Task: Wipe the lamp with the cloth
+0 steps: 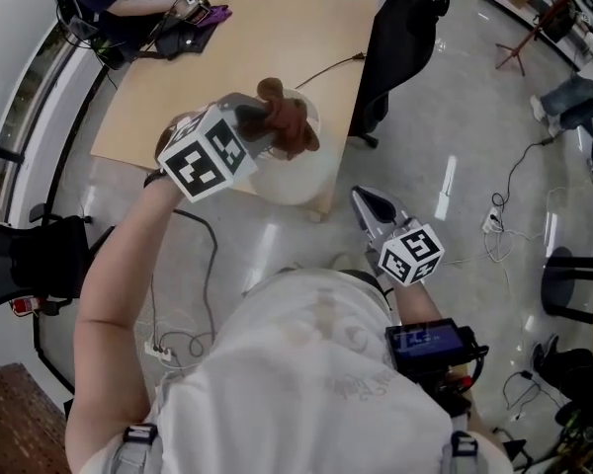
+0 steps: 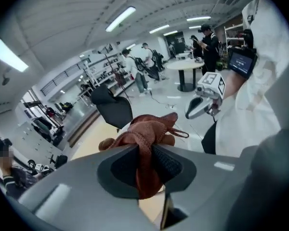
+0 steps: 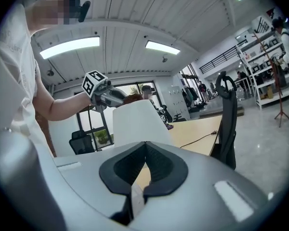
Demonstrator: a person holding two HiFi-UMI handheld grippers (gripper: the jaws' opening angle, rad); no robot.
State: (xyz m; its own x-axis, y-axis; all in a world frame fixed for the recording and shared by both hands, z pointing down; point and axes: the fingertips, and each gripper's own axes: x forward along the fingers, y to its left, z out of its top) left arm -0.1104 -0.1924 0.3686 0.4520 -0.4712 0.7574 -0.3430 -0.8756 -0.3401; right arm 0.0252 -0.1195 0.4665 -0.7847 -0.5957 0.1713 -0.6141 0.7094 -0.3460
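At the near edge of the worktop (image 1: pixel 277 38), head view: lamp (image 1: pixel 301 176), with only its white shade showing (the base is hidden beneath it).

Item 1. Cloth (image 1: pixel 285 118). Reddish-brown, knitted, bunched into a knot. It sits at the top of the lamp's shade, toward the 12 o'clock rim. Whether it presses on the shade cannot be told.

Item 2. Left tongs (image 1: pixel 257 118). Closed on the cloth. The left gripper view shows the left tongs (image 2: pixel 145 150) with both pads pinching a hanging fold of the cloth (image 2: pixel 149 129), and the rest bulges out past the tips. In the head view the marker cube (image 1: pixel 206 153) lies at 8 o'clock of the cloth, over the shade's left side.

Item 3. Right tongs (image 1: pixel 363 201). Tips together, nothing between them (the right gripper view shows the right tongs (image 3: pixel 145 146) as bare pads meeting at the front). In the head view they are at 4 o'clock of the lamp, apart from it, over the floor (image 1: pixel 474 117). In their own view the lamp (image 3: pixel 139 121) stands at 12 o'clock beyond the tips. The left tongs (image 3: pixel 120 99) and the cloth (image 3: pixel 133 98) are at the shade's top, near 11 o'clock.

Item 4. Surroundings. Black chair (image 1: pixel 405 38) at 1 o'clock of the lamp. Cable (image 1: pixel 331 67) crossing the worktop toward the shade.
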